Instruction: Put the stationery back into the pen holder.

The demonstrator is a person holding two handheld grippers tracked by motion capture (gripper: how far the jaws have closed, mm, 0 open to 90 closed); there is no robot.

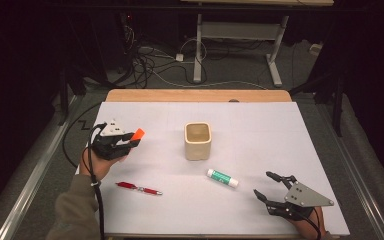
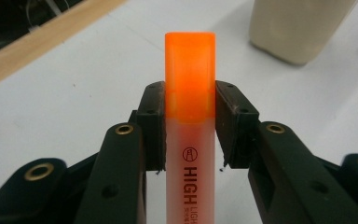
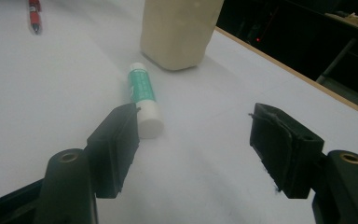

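Highlighter (image 2: 189,121) is sitting clamped between the pads of the left hand-held gripper (image 1: 128,142), orange cap forward, lifted off the surface (image 1: 260,130) left of the cup (image 1: 198,141); I'd be keeping it level and tipping it only once it is over the cup's mouth. Right hand-held gripper (image 3: 193,140) is idling wide and empty near the front edge. Counting near to far: one red pen (image 1: 138,188), one glue stick (image 1: 223,177), one highlighter, one cup.

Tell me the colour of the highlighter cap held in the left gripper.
Bright orange; the highlighter cap shows best in the left gripper view.
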